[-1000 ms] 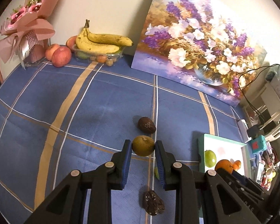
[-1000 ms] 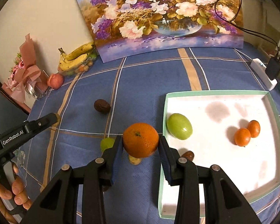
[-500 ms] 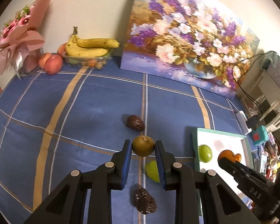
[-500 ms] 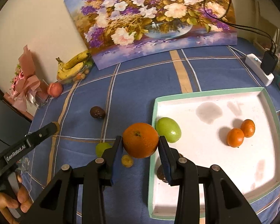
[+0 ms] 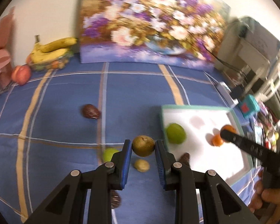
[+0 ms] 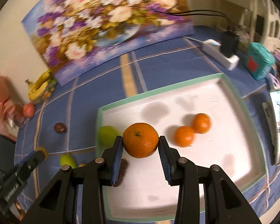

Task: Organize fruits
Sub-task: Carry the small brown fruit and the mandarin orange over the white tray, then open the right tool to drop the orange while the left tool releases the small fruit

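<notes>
Fruits are lying scattered over the blue checked tablecloth (image 5: 65,123), and we are carrying two of them. Our left gripper (image 5: 143,149) is pressing its blue pads on a brownish-green round fruit (image 5: 143,145), holding it above the cloth just left of the tray's near corner. Our right gripper (image 6: 141,145) is clamping a large orange (image 6: 141,140) between its pads, holding it over the white floor of the mint-rimmed tray (image 6: 158,91). In the tray we are seeing two small tangerines (image 6: 183,136) side by side, touching or nearly so, and a green fruit (image 5: 175,133) sitting near the tray's left edge. A dark brown fruit (image 6: 124,166) is showing just behind the right gripper's left finger, though we cannot tell how it lies. On the cloth, under and beside the left gripper, a small yellowish fruit (image 5: 141,165) and a light green fruit (image 5: 109,154) are lying close together, with a wrinkled dark fruit (image 5: 115,200) partly hidden behind the left finger. Another dark brown fruit (image 5: 90,111) is lying well apart, farther out on the cloth. Along the wall, bananas (image 5: 54,48) are resting on a clear container, a peach (image 5: 21,72) is sitting beside them, and a flower painting (image 5: 149,28) is leaning upright. Both views are blurring.
</notes>
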